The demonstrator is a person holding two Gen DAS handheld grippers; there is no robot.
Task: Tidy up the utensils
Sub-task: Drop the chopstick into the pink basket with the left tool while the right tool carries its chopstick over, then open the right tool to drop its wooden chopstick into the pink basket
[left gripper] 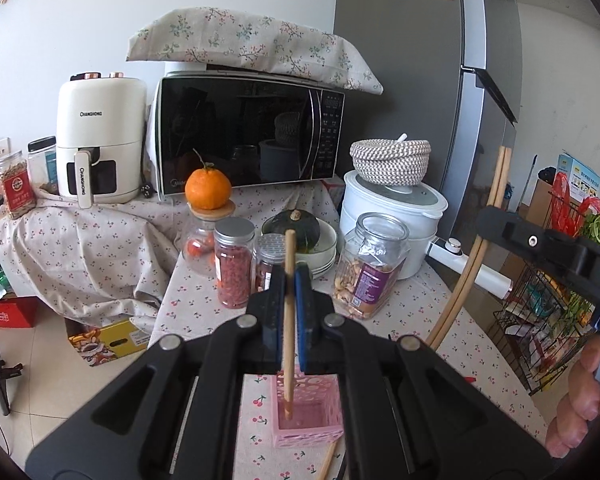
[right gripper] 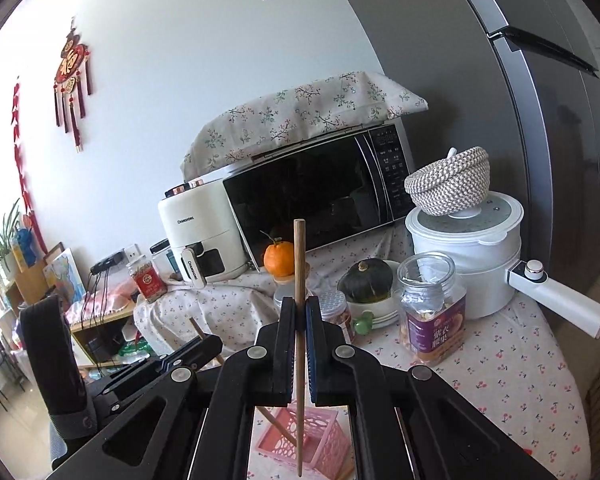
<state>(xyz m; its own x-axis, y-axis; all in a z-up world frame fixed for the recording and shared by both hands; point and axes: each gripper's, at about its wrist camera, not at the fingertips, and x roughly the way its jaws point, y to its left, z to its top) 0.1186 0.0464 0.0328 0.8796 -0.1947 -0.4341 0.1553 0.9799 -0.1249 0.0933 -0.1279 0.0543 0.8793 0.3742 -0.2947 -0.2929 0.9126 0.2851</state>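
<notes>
Cherry-print tablecloth (left gripper: 204,308), white CHANGHONG air fryer (left gripper: 100,140), purple-labelled jar (left gripper: 370,268)

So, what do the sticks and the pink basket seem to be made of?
Stick: probably bamboo or wood, matte, pale tan with no shine. Pink basket: most likely moulded plastic, smooth, with uniform colour and regular oval holes.

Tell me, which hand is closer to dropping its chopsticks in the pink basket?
Probably left. The left hand-held gripper grips chopsticks whose tips already dip inside the pink basket. The right hand-held gripper holds its chopsticks near the basket's edge.
</notes>
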